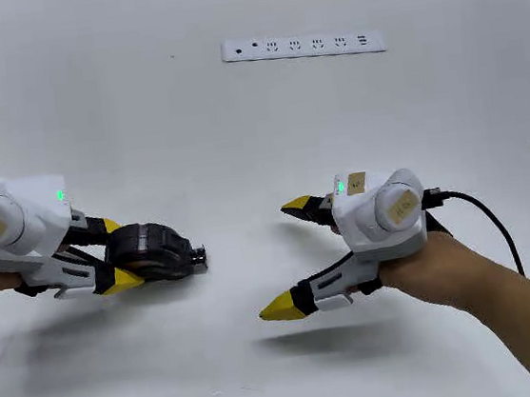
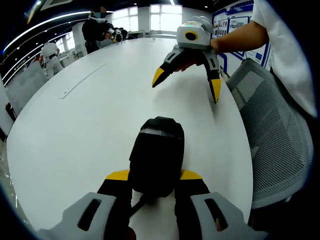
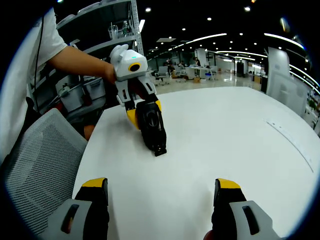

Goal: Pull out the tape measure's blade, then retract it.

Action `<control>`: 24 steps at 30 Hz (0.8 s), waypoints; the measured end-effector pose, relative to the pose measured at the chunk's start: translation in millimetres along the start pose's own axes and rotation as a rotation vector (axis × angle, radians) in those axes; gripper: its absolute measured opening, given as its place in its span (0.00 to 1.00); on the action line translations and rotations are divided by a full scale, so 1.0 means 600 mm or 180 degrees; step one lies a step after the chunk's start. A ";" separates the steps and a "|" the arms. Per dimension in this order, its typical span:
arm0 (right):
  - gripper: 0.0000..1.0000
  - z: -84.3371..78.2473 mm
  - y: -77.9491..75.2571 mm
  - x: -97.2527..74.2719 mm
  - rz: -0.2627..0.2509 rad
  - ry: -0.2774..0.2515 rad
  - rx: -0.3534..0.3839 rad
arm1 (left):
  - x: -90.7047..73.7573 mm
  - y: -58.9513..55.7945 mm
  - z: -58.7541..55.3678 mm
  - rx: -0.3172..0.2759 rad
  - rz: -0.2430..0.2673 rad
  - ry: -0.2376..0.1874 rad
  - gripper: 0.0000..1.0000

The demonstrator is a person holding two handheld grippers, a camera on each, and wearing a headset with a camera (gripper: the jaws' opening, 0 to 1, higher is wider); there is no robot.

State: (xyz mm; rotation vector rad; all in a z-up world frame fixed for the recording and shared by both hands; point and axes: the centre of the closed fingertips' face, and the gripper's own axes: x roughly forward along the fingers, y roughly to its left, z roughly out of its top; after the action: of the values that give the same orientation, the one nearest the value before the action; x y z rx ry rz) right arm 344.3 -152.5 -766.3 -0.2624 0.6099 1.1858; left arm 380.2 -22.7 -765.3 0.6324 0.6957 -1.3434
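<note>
One tape measure (image 1: pixel 153 252) in left gripper (image 1: pixel 120 252); right gripper (image 1: pixel 287 255) spread; table (image 1: pixel 234 178) between.

Matt black plastic forms the casing of the tape measure (image 1: pixel 151 253), lower left of the head view, with a small metallic-looking tip. The left gripper (image 1: pixel 118 253) and right gripper (image 1: pixel 287 255) have smooth, faintly glossy white plastic shells, jaws tipped in matt yellow. The white surface (image 1: pixel 239 134) is smooth with a soft sheen; the chair (image 2: pixel 272 140), right of the left gripper view, is grey mesh cloth.
</note>
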 end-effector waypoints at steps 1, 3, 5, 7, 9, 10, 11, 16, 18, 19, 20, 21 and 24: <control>0.84 0.000 0.000 0.003 0.0010 -0.0002 0.0000 | 0.000 0.000 0.000 0.0009 -0.0002 -0.0001 0.27; 0.84 0.001 -0.002 0.010 0.0006 0.0013 -0.0035 | 0.000 0.001 -0.001 0.0009 0.0002 0.0007 0.27; 0.82 0.004 0.000 0.018 0.0042 -0.0002 -0.0042 | 0.000 0.000 -0.002 0.0030 0.0001 0.0026 0.27; 0.80 0.005 0.001 0.026 0.0070 0.0008 -0.0063 | 0.000 0.001 -0.003 0.0032 0.0002 0.0045 0.27; 0.78 0.007 0.001 0.032 0.0075 0.0004 -0.0099 | 0.000 0.000 -0.003 0.0041 0.0010 0.0047 0.27; 0.77 0.009 0.000 0.034 0.0076 -0.0002 -0.0111 | 0.001 0.000 -0.003 0.0031 0.0014 0.0044 0.27; 0.76 0.012 -0.001 0.038 0.0076 -0.0016 -0.0121 | 0.001 0.000 -0.003 0.0015 0.0012 0.0037 0.27; 0.68 0.017 -0.004 0.055 0.0093 -0.0012 -0.0225 | 0.001 0.000 -0.003 0.0021 0.0013 0.0045 0.27; 0.65 0.019 -0.004 0.061 0.0118 0.0000 -0.0277 | 0.001 0.001 -0.003 0.0014 0.0009 0.0044 0.27; 0.63 0.021 -0.005 0.064 0.0111 -0.0006 -0.0309 | 0.002 0.001 -0.003 0.0013 0.0009 0.0044 0.27; 0.62 0.022 -0.006 0.066 0.0104 -0.0010 -0.0337 | 0.002 0.001 -0.003 0.0007 0.0012 0.0042 0.27; 0.60 0.022 -0.007 0.070 0.0119 0.0005 -0.0354 | 0.002 0.000 -0.003 0.0008 0.0013 0.0044 0.27; 0.57 0.024 -0.007 0.078 0.0143 0.0009 -0.0408 | 0.003 0.001 -0.004 0.0023 0.0012 0.0059 0.27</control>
State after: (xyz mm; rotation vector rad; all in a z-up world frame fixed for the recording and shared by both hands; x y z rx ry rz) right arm 363.6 -110.5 -781.9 -0.3605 0.5452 1.2700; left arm 380.6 -21.8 -768.2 0.6524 0.7045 -1.3387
